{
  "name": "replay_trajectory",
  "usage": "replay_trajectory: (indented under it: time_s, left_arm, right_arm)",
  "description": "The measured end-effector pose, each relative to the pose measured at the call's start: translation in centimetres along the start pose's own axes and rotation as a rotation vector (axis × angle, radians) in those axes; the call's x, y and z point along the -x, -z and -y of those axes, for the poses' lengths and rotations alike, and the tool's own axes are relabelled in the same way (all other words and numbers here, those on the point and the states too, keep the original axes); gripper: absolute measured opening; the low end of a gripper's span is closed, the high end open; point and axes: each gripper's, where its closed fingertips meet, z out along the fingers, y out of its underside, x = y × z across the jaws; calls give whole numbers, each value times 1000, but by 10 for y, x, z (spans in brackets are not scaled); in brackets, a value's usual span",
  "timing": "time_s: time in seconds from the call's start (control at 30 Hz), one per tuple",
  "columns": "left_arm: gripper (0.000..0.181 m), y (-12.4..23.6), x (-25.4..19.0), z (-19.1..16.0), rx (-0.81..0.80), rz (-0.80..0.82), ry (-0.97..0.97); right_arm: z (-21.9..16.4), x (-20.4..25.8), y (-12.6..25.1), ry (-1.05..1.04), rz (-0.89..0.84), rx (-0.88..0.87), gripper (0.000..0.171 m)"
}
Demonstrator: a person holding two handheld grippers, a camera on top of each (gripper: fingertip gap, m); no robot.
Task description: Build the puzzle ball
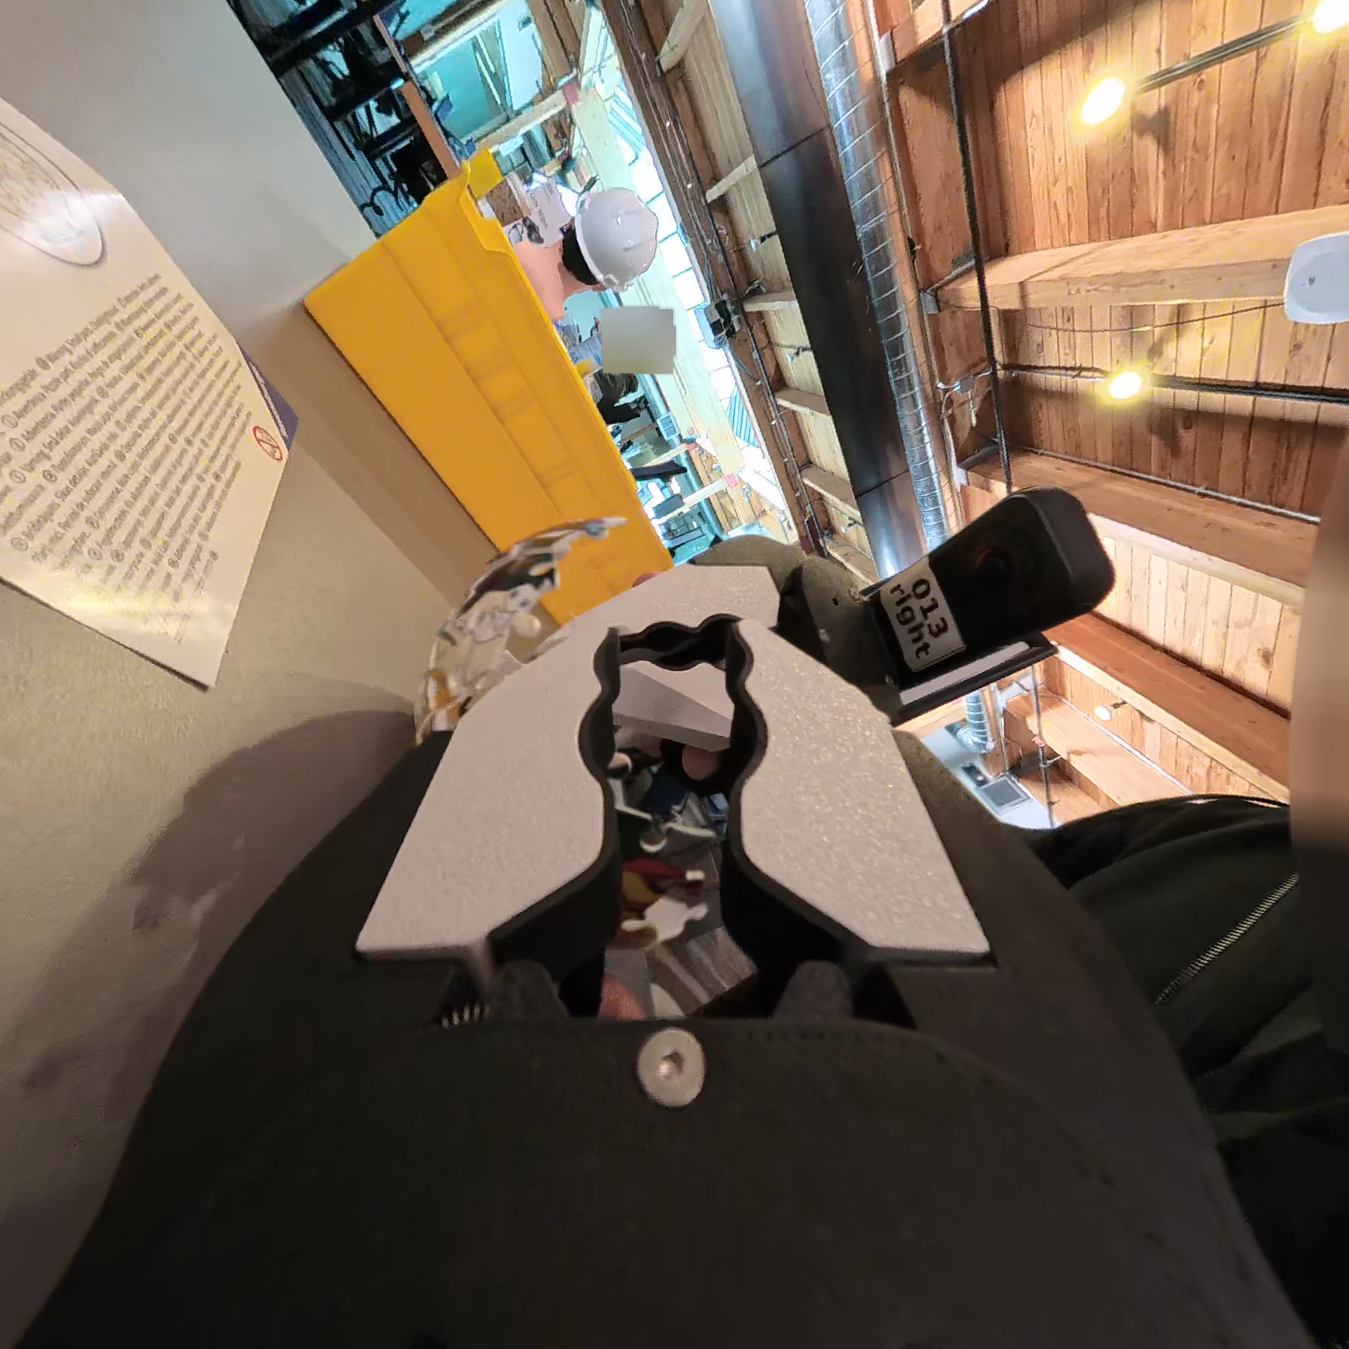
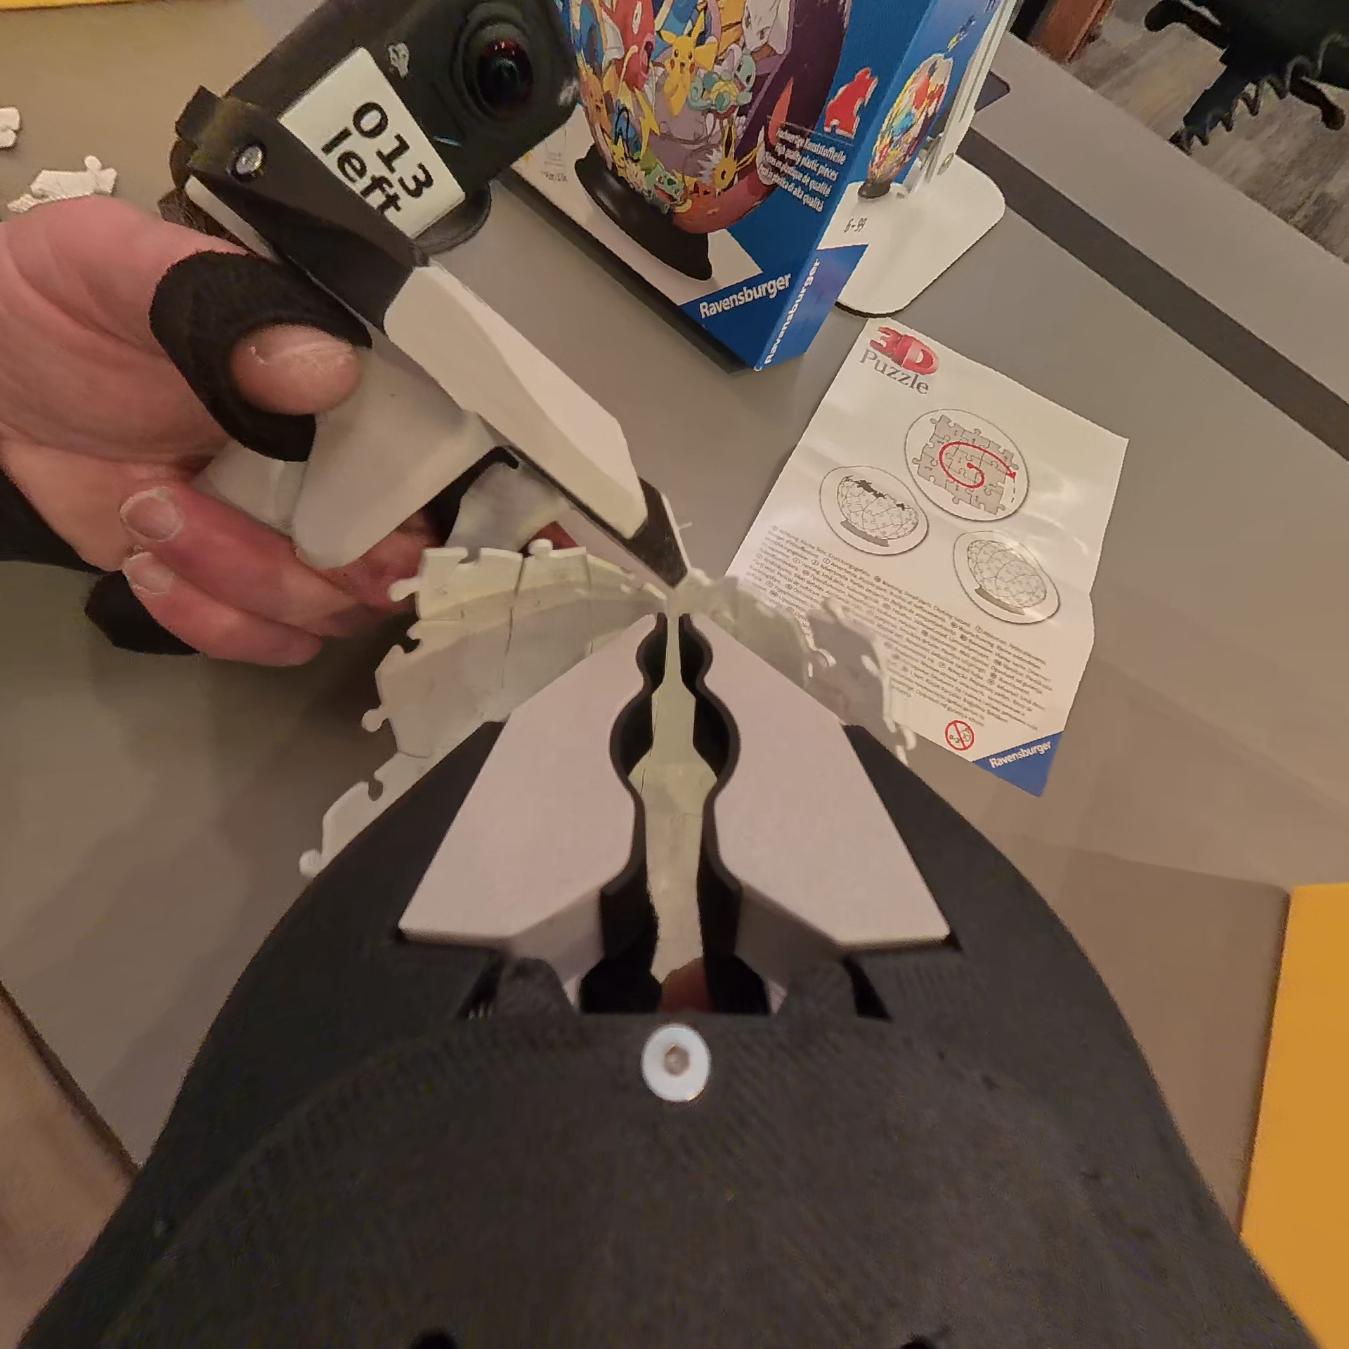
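Two hand-held grippers are meeting over the half-built puzzle ball point(image 2: 474, 642), which is hanging above the grey bench point(image 2: 182, 766), just beside the instruction sheet point(image 2: 942, 555). The right hand-held gripper point(image 2: 673, 628) is clamping the curved shell's edge; the left hand-held gripper point(image 2: 668, 566) is pinching the same rim, jaws nearly together in its own view. Judging by this, piece-joining is under way; next, a loose piece point(image 2: 66, 182) needs fetching and pressing in.

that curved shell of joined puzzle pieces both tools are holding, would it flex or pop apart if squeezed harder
The puzzle shell is probably light and stiff per piece, since it holds its curve unsupported. Visible seams between pieces suggest it could split there under pressure. The right tool and left tool grip only its thin edge, so it may pivot.
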Motion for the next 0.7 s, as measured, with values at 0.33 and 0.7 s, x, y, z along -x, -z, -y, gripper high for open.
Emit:
replay_trajectory:
  time_s: [0.33,0.7]
  left_arm:
    - [35,13,15,5,22,153,-56]
    - [36,47,12,-4,61,371,-162]
  right_arm:
    - [-1,-6,9,24,-8,14,0]
    - [-1,-61,53,-68,-64,-12,12]
